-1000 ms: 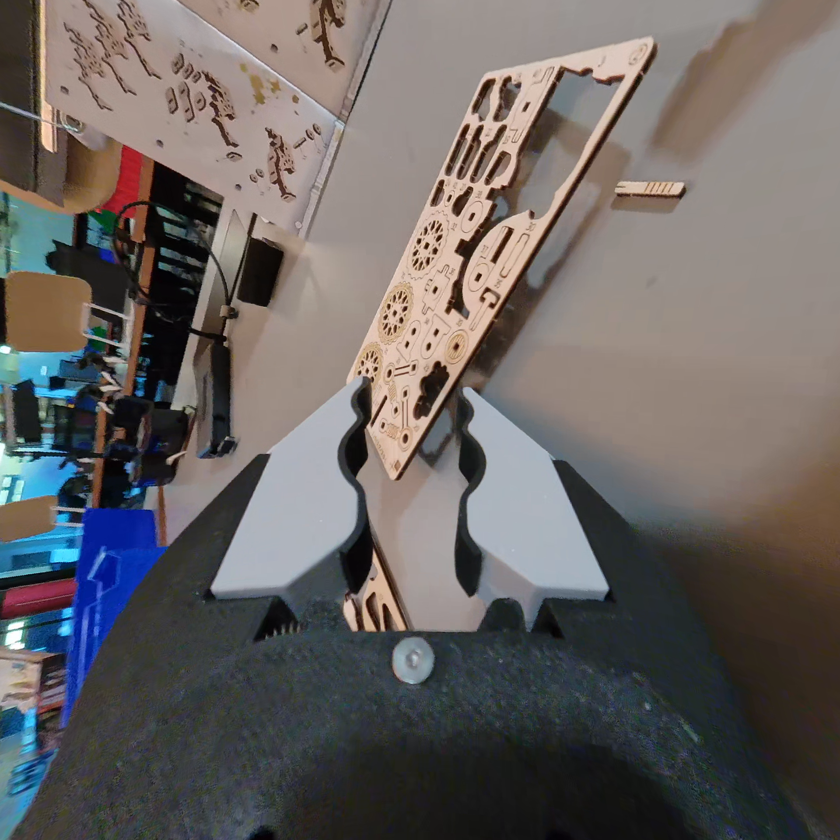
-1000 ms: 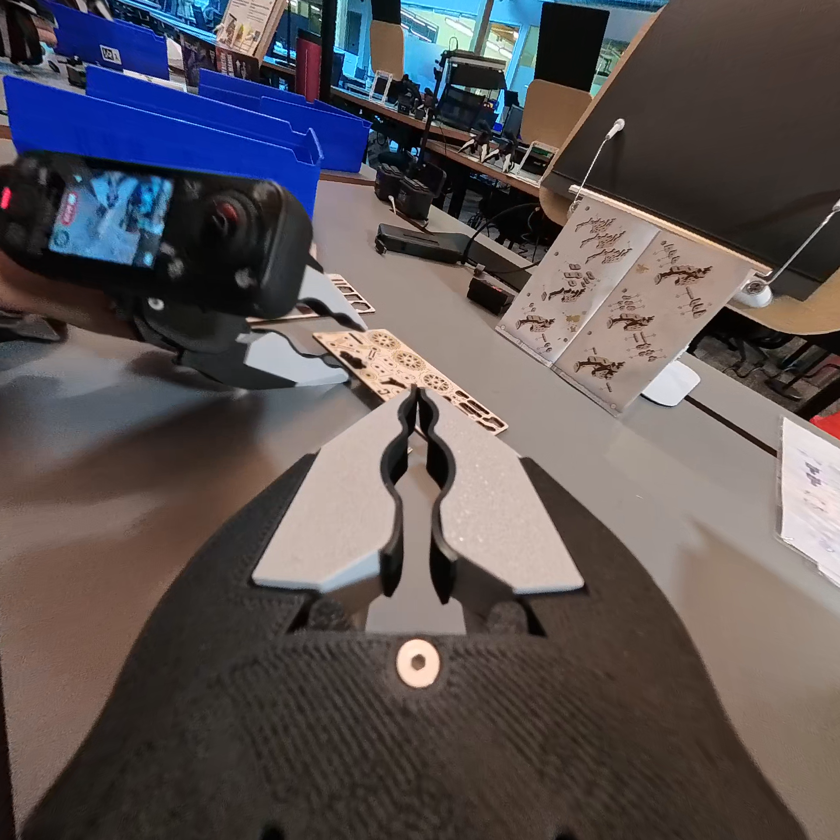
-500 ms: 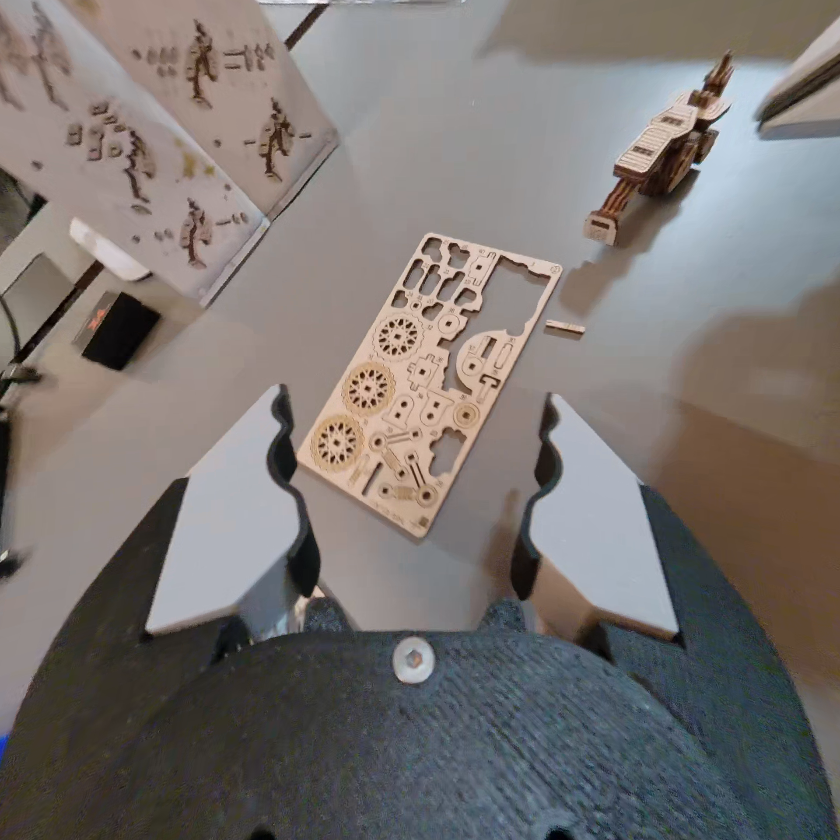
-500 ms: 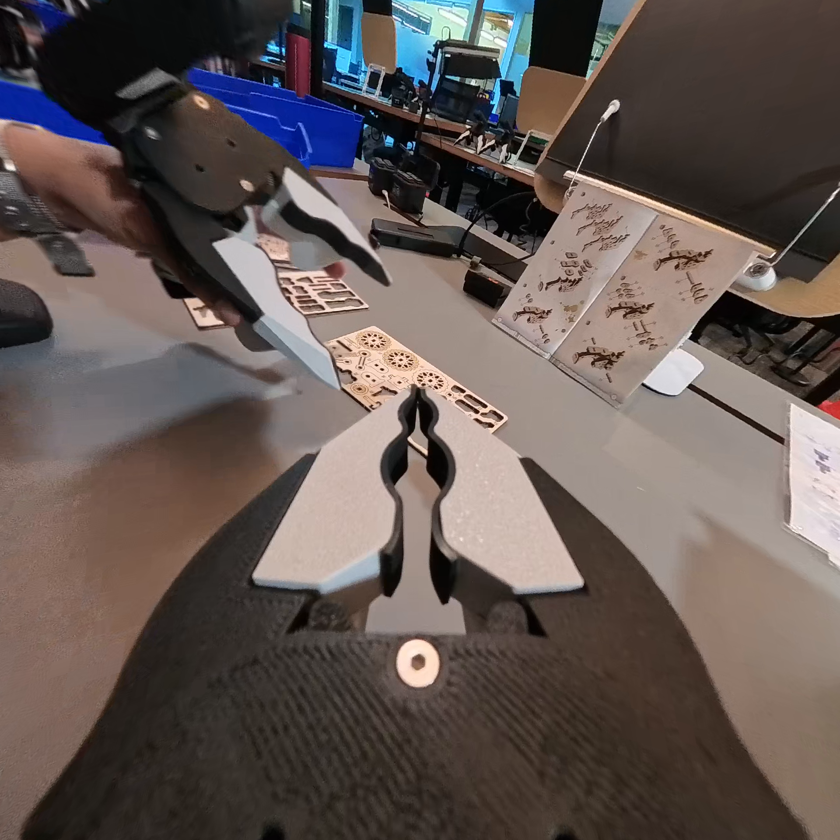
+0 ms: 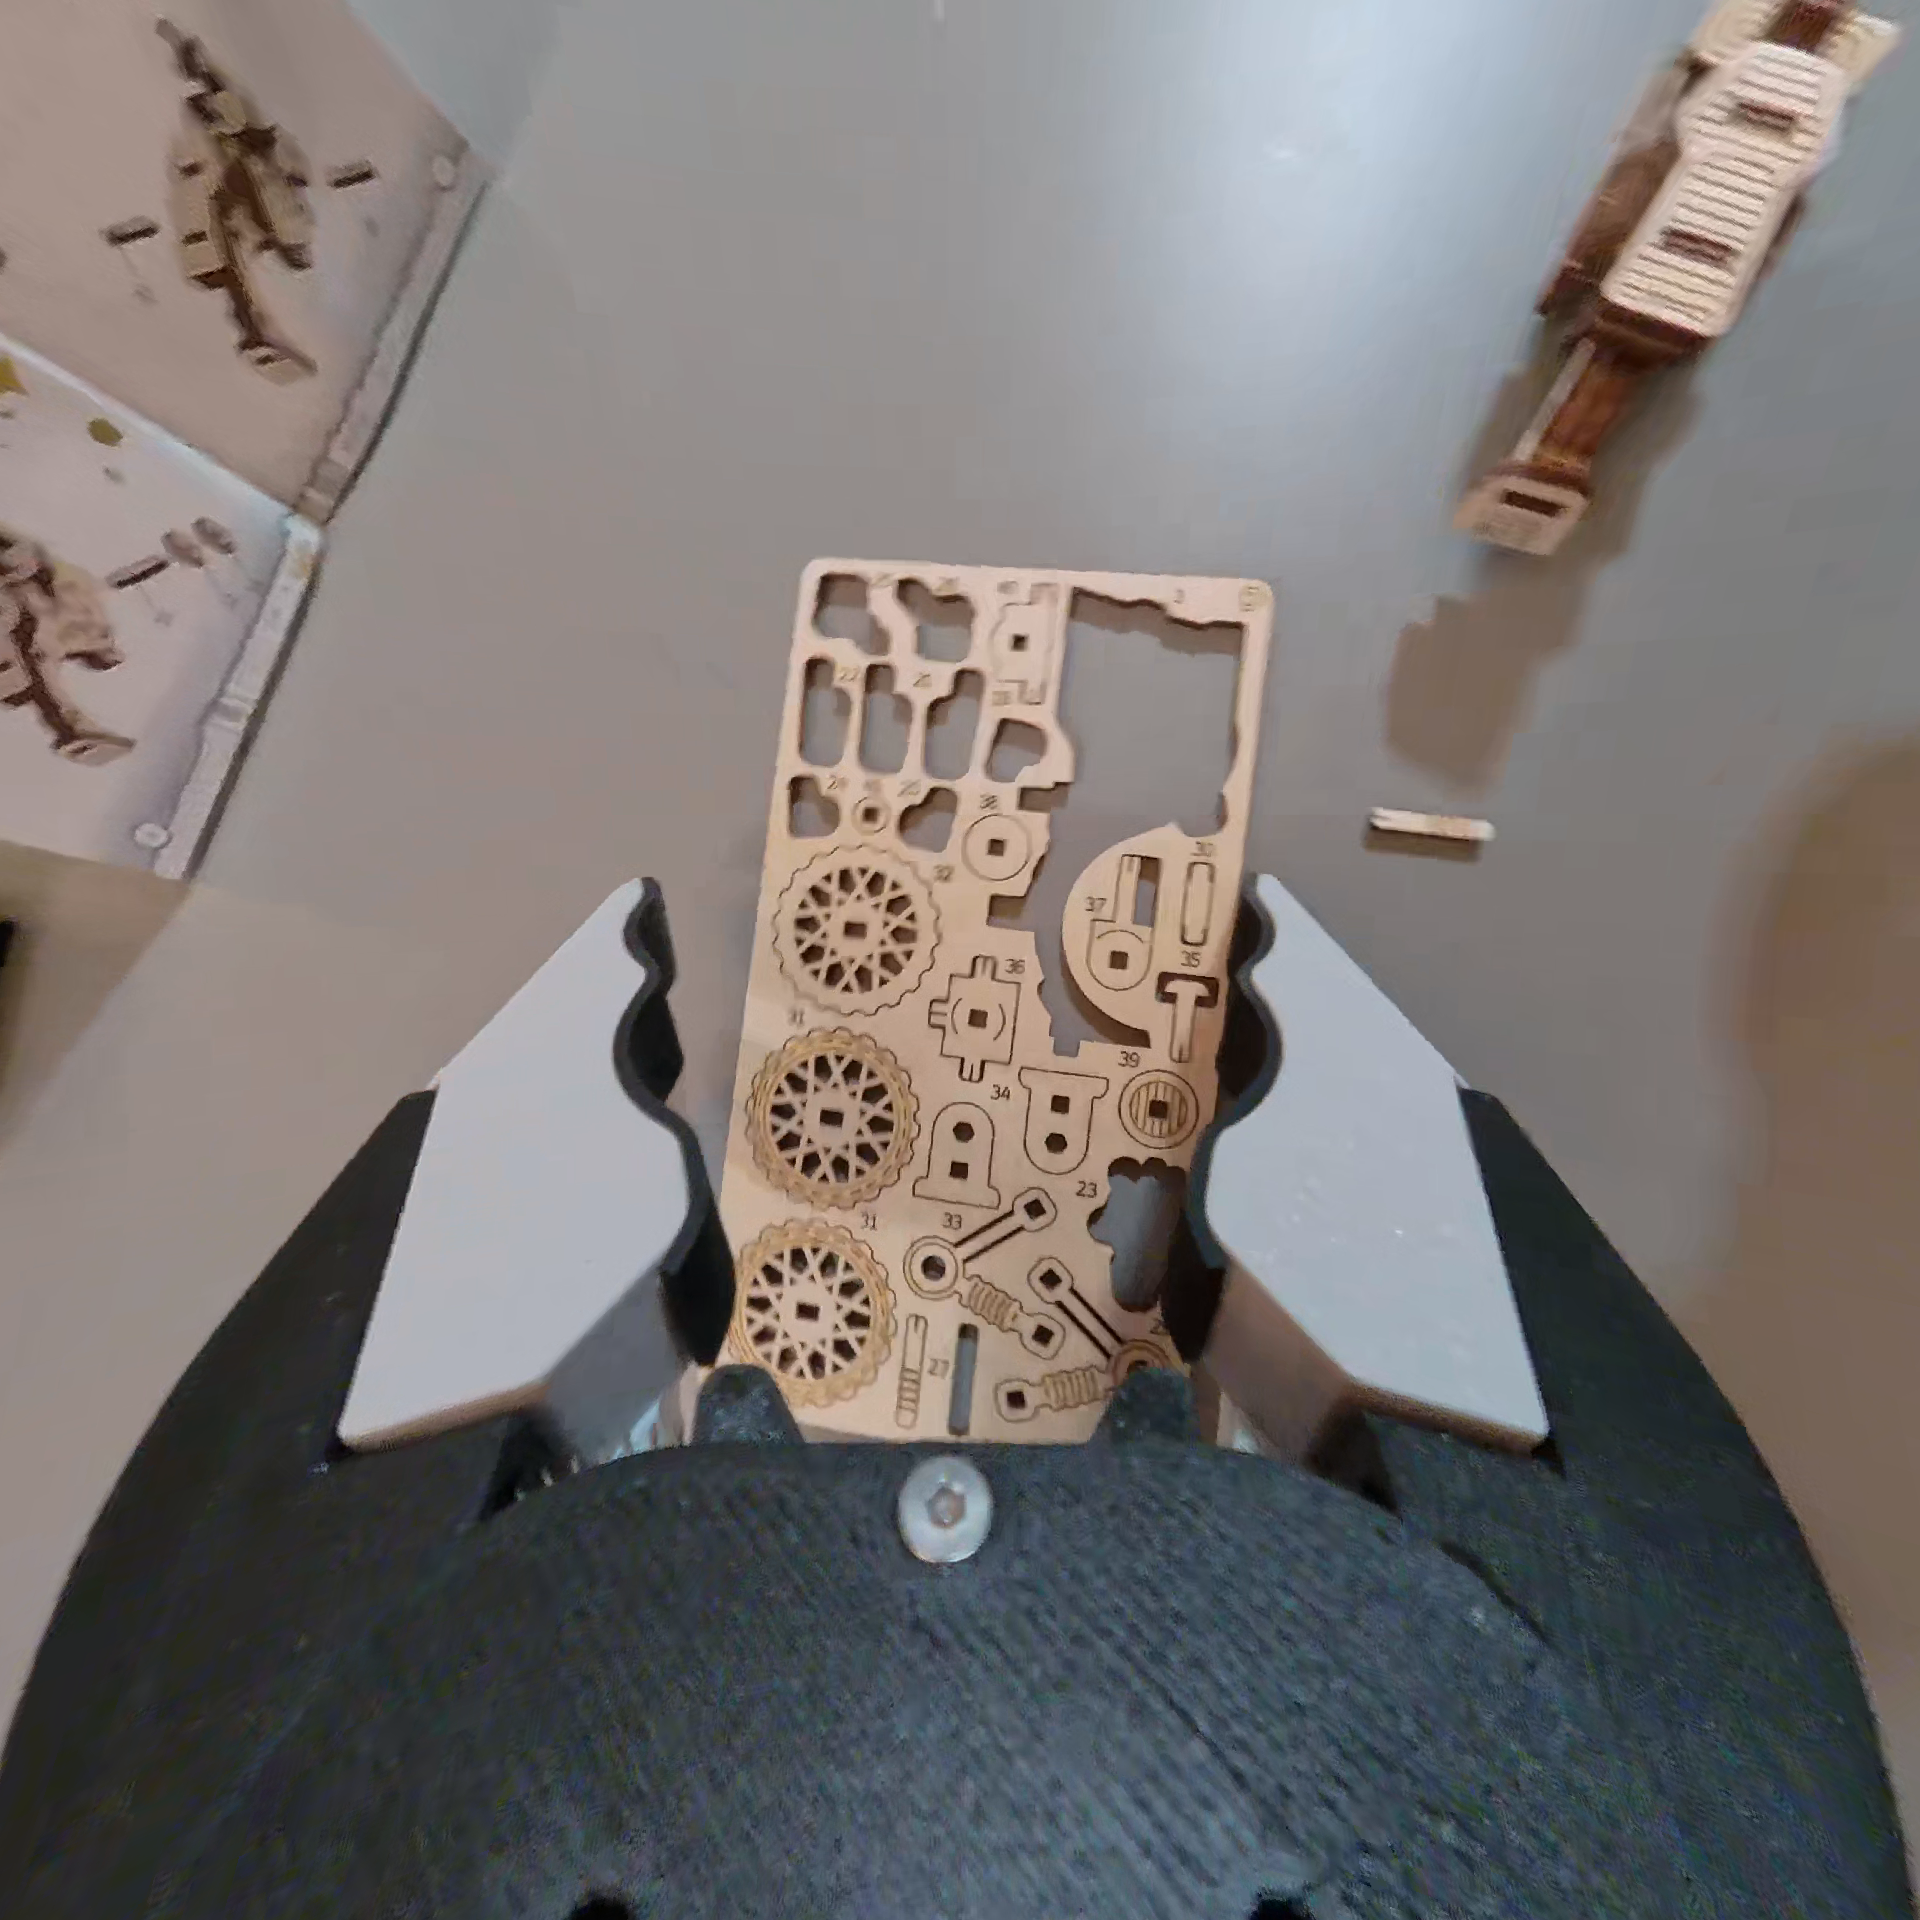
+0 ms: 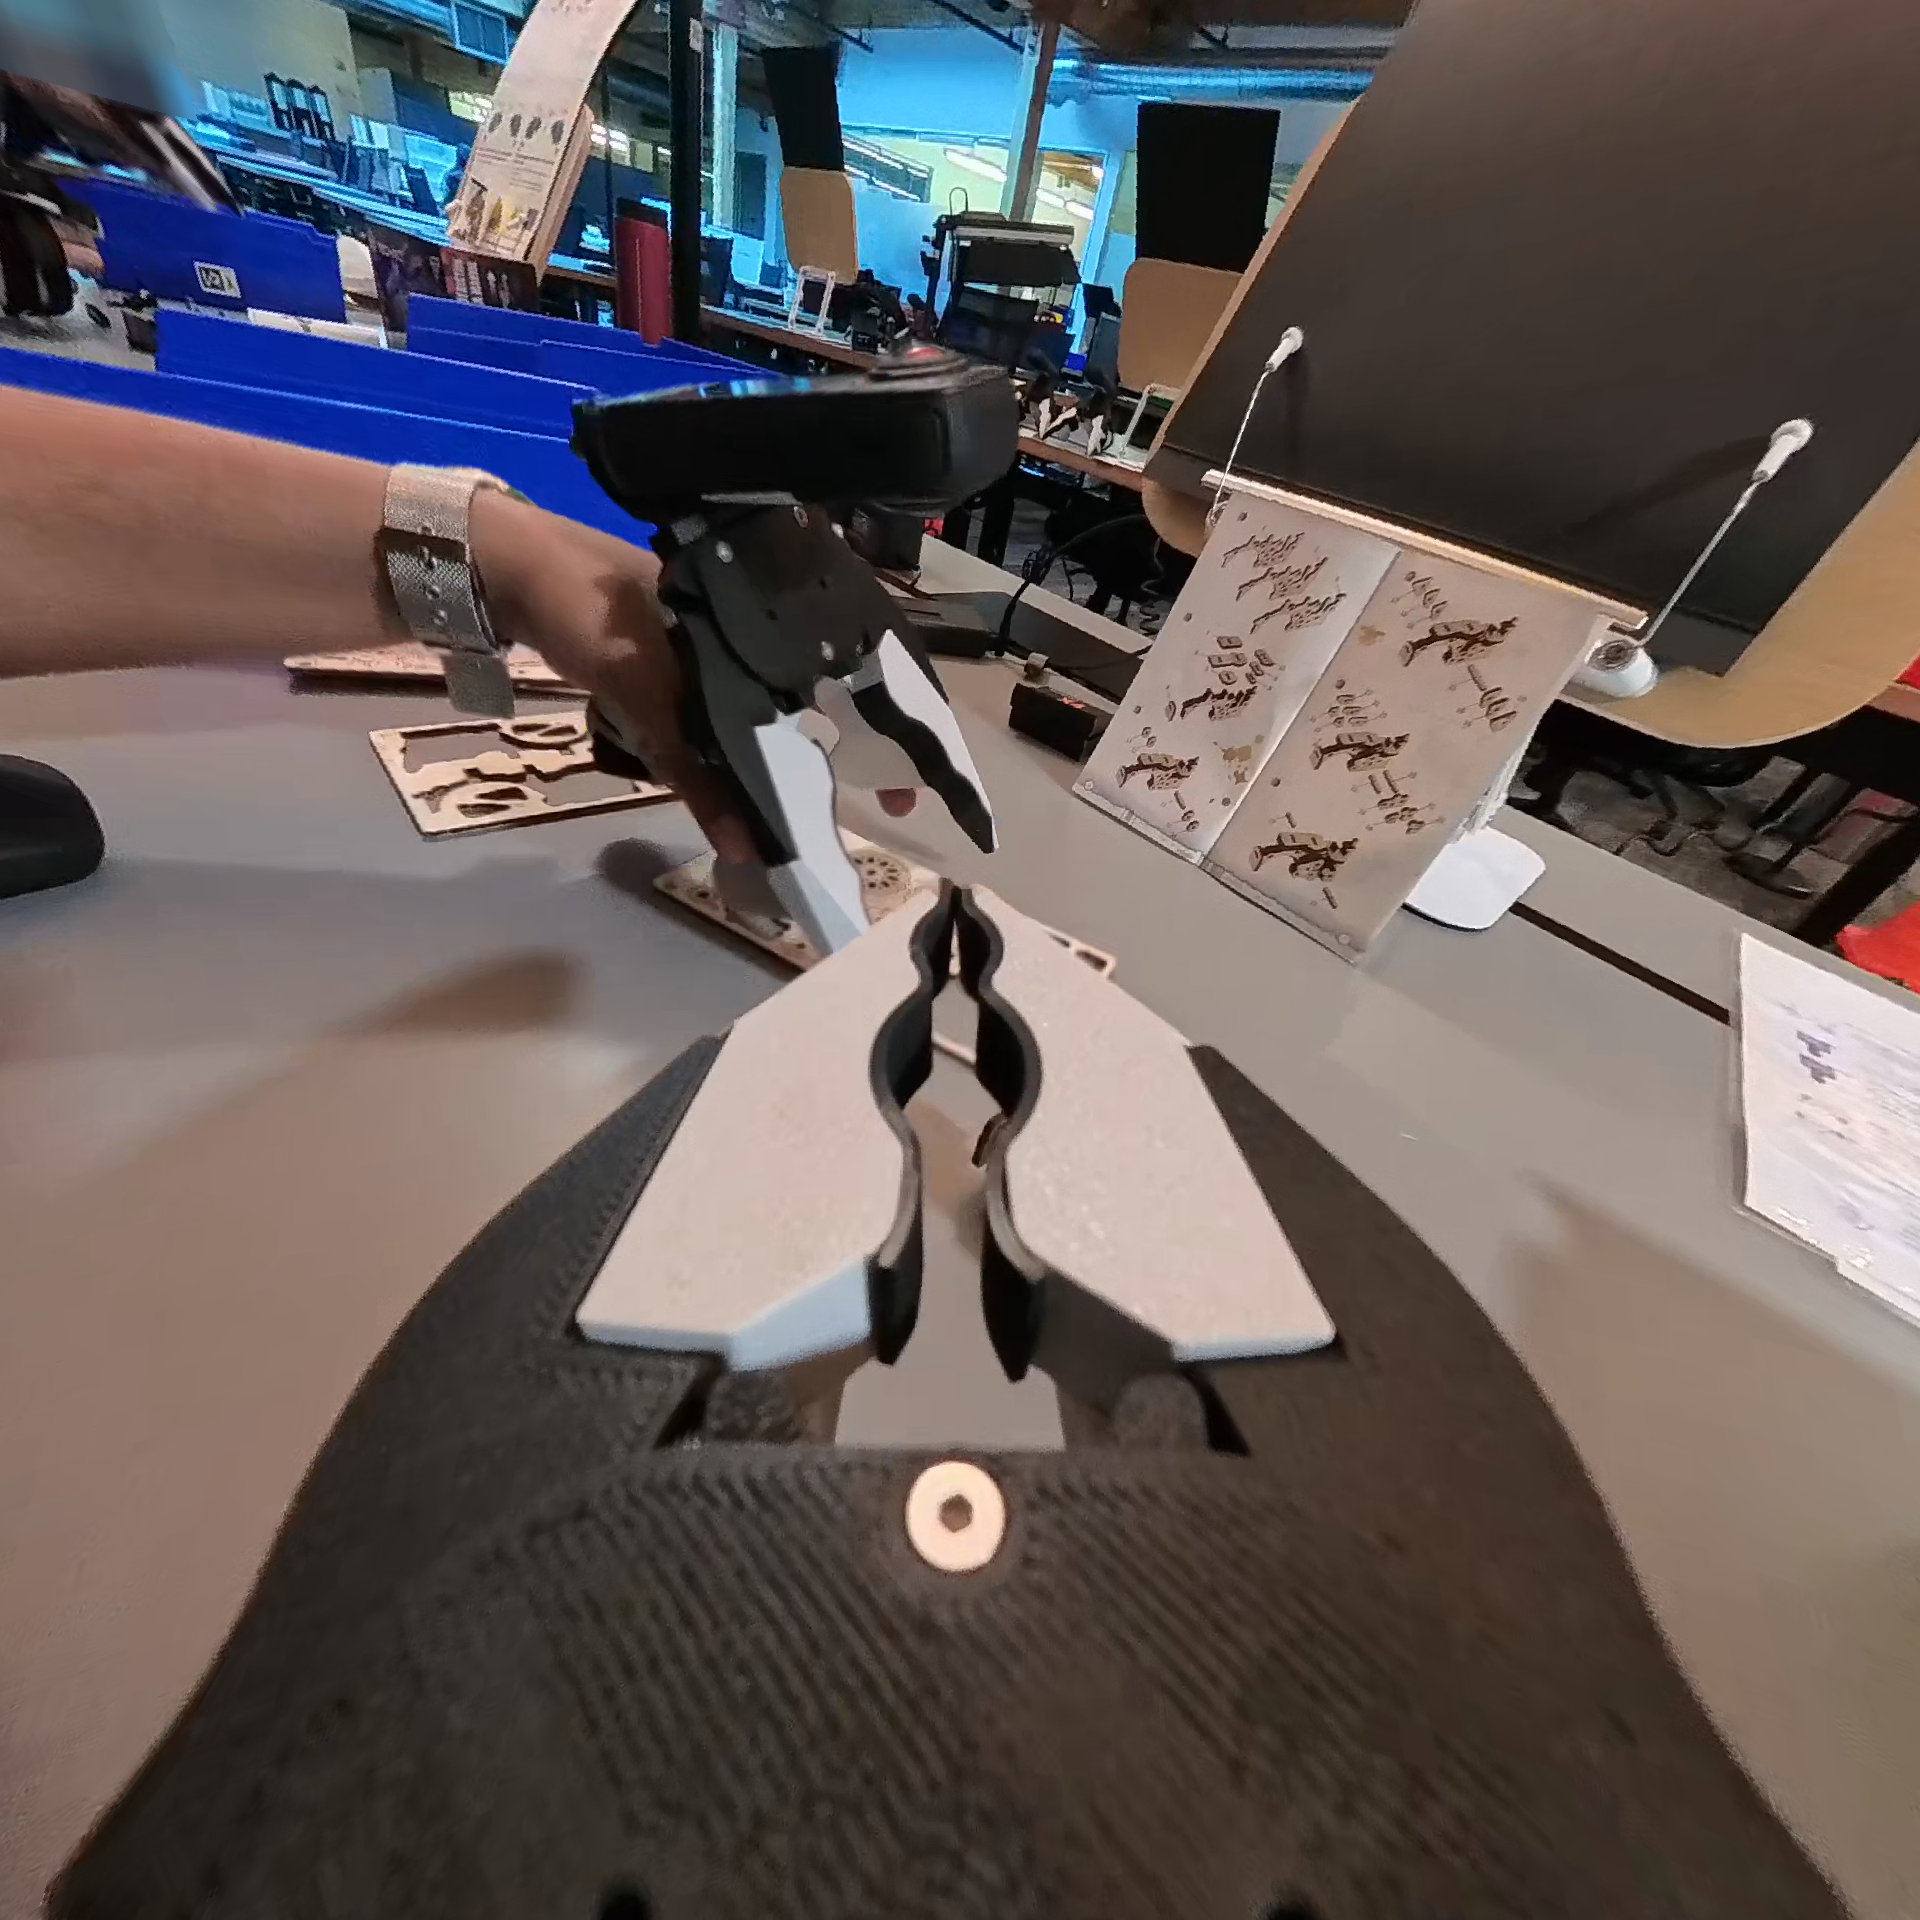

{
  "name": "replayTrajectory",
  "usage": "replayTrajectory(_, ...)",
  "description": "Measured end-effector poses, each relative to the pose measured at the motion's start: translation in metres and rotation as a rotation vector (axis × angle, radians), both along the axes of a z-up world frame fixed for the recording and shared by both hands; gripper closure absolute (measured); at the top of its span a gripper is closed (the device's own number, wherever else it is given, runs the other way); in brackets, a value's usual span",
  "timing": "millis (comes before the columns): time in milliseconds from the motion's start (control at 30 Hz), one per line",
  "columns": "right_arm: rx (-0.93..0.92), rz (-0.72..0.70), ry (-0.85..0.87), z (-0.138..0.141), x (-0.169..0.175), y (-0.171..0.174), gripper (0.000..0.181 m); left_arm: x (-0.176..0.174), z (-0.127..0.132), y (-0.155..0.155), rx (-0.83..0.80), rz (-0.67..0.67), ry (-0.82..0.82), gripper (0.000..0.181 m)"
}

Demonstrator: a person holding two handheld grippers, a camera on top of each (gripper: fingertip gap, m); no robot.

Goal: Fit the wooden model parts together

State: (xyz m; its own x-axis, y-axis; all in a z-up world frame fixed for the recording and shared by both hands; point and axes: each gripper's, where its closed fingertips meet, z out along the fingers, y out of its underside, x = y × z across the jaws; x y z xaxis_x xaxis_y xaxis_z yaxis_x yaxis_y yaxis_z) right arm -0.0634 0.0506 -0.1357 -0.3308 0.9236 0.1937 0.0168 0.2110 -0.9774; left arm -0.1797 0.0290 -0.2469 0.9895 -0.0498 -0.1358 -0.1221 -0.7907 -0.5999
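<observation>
A flat wooden parts sheet [image 5: 997, 987] with gear wheels and small cut pieces lies on the grey table. My left gripper [image 5: 951, 904] is open and hovers over it, one finger on each side of the sheet's near half. A partly built wooden model [image 5: 1683, 260] lies at the far right, with a small loose wooden stick [image 5: 1432, 826] in front of it. My right gripper [image 6: 954, 904] is shut and appears empty, low over the table. Just beyond it, the left gripper [image 6: 914, 883] points down at the sheet [image 6: 707, 894].
Instruction pages [image 6: 1340, 727] stand on a holder at the back; they also show in the left wrist view [image 5: 156, 416]. Another cut-out wooden sheet [image 6: 499, 769] lies to the left. Blue bins [image 6: 312, 416] stand behind. A printed paper [image 6: 1829, 1122] lies at the right.
My left gripper let go of the parts sheet, opened wide and turned down over it. The sheet now lies flat and the gripper has come closer. My right gripper stays shut.
</observation>
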Motion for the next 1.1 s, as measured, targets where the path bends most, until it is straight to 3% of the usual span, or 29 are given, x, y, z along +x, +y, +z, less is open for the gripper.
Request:
replayTrajectory(100,-0.019,-0.001,-0.003,0.001,-0.001,0.003,0.181,-0.015,0.000,0.003,0.026,0.122,-0.021,0.092)
replayTrajectory(200,-0.034,-0.002,-0.009,0.001,-0.001,0.005,0.181,-0.048,0.001,0.000,0.075,0.459,-0.048,0.116)
replayTrajectory(300,-0.039,-0.006,-0.009,0.001,-0.002,0.007,0.181,-0.048,0.006,0.000,0.139,0.569,-0.122,0.110)
replayTrajectory(467,0.001,-0.006,0.013,0.003,-0.001,0.007,0.181,-0.027,0.041,0.002,0.316,0.511,-0.044,0.111)
replayTrajectory(600,0.046,0.117,0.022,-0.001,0.009,-0.024,0.181,0.007,0.060,-0.001,0.452,0.473,-0.049,0.120)
replayTrajectory(733,0.052,0.255,-0.012,-0.009,0.024,-0.060,0.181,0.033,0.050,-0.009,0.488,0.444,-0.076,0.124)
replayTrajectory(867,0.049,0.311,-0.035,-0.014,0.032,-0.073,0.181,0.053,0.045,-0.009,0.472,0.356,-0.124,0.156)
replayTrajectory(1100,-0.030,0.320,-0.068,-0.013,0.033,-0.071,0.181,0.064,0.036,-0.005,0.412,0.306,-0.151,0.158)
